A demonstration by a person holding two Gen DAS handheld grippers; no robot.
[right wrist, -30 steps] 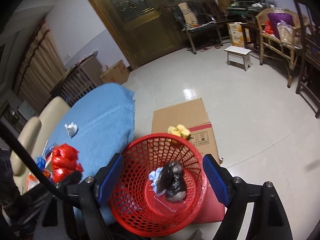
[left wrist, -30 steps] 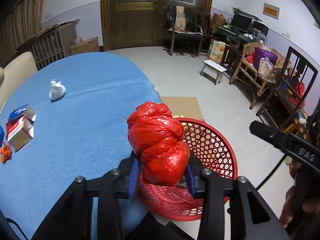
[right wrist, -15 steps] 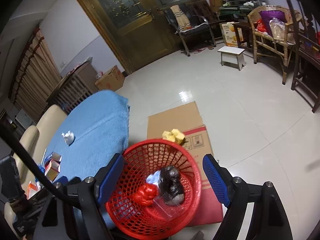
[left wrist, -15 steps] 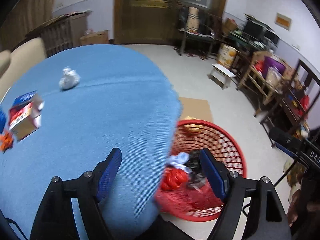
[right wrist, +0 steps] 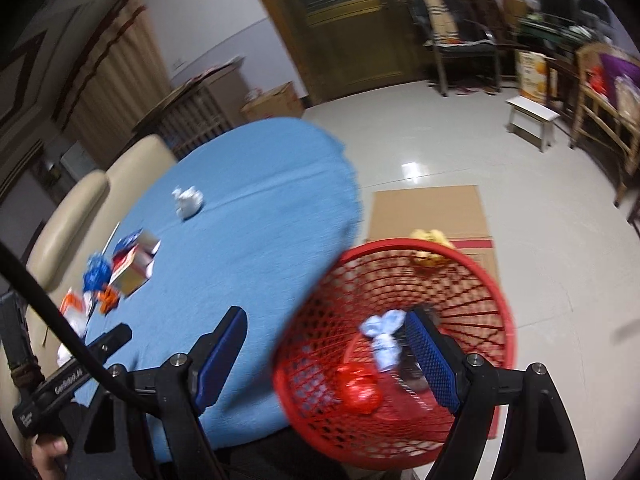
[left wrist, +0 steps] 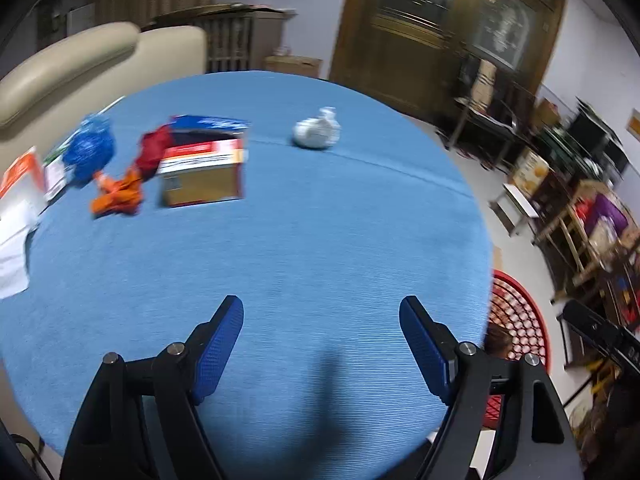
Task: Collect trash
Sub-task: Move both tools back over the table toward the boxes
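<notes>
My left gripper (left wrist: 322, 344) is open and empty above the near part of the blue round table (left wrist: 320, 220). On the table lie a white crumpled wad (left wrist: 317, 132), an open carton box (left wrist: 202, 170), an orange scrap (left wrist: 118, 196) and a blue crumpled bag (left wrist: 89, 150). My right gripper (right wrist: 328, 356) is open and empty above the red mesh basket (right wrist: 400, 344) on the floor beside the table. In the basket lie a red bag (right wrist: 358, 388), a pale blue wad (right wrist: 384, 340) and a dark bag mostly hidden behind my right finger.
White and orange papers (left wrist: 16, 216) lie at the table's left edge. A beige sofa (left wrist: 68, 68) stands behind the table. Flat cardboard (right wrist: 430, 212) with a yellow scrap (right wrist: 430, 236) lies on the floor past the basket. Chairs and shelves (left wrist: 580, 208) crowd the right.
My left gripper opened and the red bag dropped into the basket. The left gripper then swung left over the table. The right gripper turned left, toward the table.
</notes>
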